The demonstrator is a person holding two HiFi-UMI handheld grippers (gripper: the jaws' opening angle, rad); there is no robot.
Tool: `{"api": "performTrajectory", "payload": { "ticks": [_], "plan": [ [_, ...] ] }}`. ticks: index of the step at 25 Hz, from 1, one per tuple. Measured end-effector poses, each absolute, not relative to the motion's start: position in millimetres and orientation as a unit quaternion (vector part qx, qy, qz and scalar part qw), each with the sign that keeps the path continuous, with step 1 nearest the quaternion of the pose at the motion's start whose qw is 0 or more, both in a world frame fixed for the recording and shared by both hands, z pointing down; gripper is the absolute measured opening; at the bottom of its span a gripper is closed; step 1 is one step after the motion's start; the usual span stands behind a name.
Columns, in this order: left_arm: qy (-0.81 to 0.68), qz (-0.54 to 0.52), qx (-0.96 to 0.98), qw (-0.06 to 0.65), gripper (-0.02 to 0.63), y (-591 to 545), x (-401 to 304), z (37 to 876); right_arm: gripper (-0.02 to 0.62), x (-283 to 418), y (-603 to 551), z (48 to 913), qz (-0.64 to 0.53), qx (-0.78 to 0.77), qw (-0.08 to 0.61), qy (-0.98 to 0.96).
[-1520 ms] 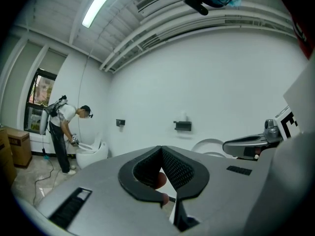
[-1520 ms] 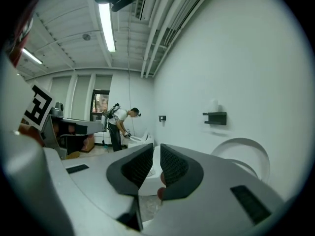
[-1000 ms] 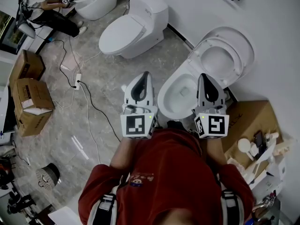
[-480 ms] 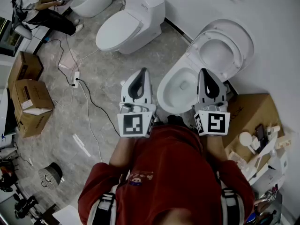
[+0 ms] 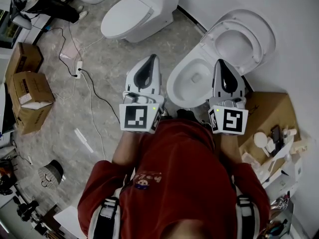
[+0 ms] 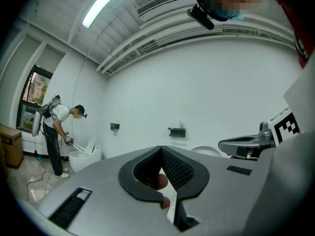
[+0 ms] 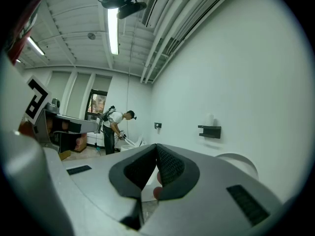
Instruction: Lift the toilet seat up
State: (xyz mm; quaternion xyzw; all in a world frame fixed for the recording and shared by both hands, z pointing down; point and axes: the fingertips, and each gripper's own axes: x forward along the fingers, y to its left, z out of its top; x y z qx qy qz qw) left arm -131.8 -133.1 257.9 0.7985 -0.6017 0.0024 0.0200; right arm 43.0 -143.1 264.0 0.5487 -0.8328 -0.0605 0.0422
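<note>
The white toilet stands right in front of me with its bowl uncovered. Its seat and lid are up, leaning back toward the wall. My left gripper is held level just left of the bowl, shut, with nothing in it. My right gripper hovers over the bowl's right rim, shut and empty, short of the raised seat. In the left gripper view the left gripper has its jaws closed together, and the right gripper shows at the side. In the right gripper view the right gripper is closed, with the raised lid behind it.
A second toilet with its lid down stands to the left. Cardboard boxes sit at the far left, another box with small items at the right. A cable runs across the floor. Another person works at a further toilet.
Both grippers stay where they were, still shut. Only the head view has shifted a little, so the toilets sit higher in the picture.
</note>
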Motion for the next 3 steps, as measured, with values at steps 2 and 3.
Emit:
{"api": "performTrajectory", "payload": {
  "ticks": [2,3],
  "plan": [
    [-0.598,0.0,0.801,0.015,0.011,-134.1,-129.5,260.1,0.014,43.3,-144.8,265.9,-0.064,0.548,0.043,-0.833],
    [-0.596,0.0,0.803,0.013,0.011,-134.2,-128.2,261.5,0.014,43.4,-145.5,267.1,-0.065,0.548,0.044,-0.833]
  ]
}}
